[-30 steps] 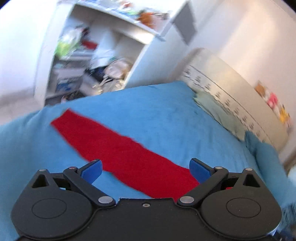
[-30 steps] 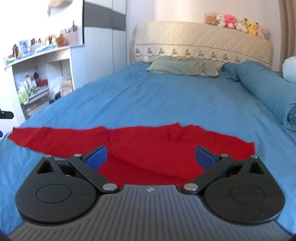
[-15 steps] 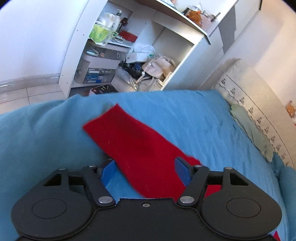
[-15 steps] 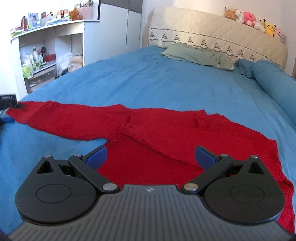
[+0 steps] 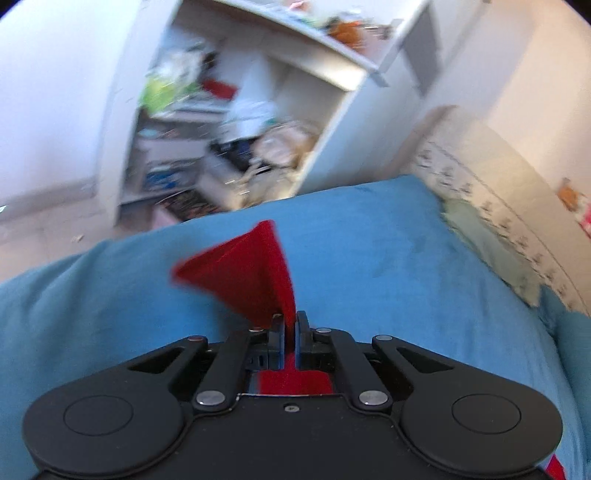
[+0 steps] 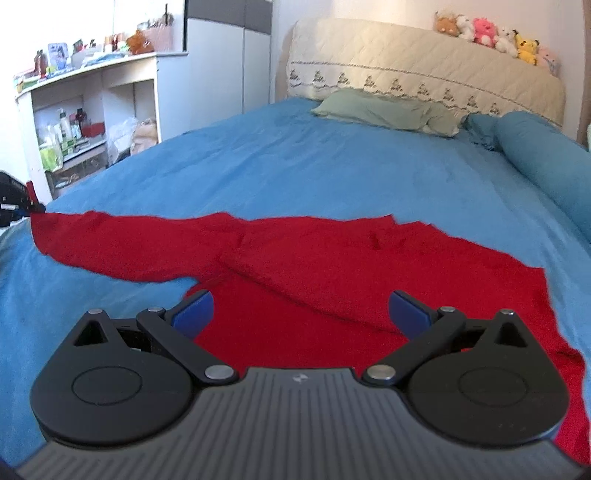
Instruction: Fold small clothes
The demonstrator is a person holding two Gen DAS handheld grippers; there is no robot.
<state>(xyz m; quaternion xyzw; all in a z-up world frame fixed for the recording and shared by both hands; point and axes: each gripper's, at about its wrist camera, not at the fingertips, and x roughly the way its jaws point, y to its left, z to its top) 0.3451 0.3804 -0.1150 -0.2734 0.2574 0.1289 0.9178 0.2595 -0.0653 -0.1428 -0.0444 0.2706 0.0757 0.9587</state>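
Since a second ago your left hand-held gripper (image 5: 290, 326) has pinched the red garment (image 5: 251, 273) by its sleeve end, lifting it off the bed (image 5: 406, 258) to fold inward. Your right hand-held gripper (image 6: 301, 308) hovers spread over the garment's body, flat on the bed, ready to steady it.

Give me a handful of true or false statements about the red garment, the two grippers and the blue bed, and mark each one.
1. The left gripper is shut on the long red fabric garment. True.
2. The right gripper is clamped on the garment. False: its jaws stand wide open above the cloth.
3. The garment lies on a blue bedsheet. True.
4. The pale green pillow sits on top of the garment. False: it lies apart, up by the cream quilted headboard.
5. Small plush toys line the top of the headboard. True.
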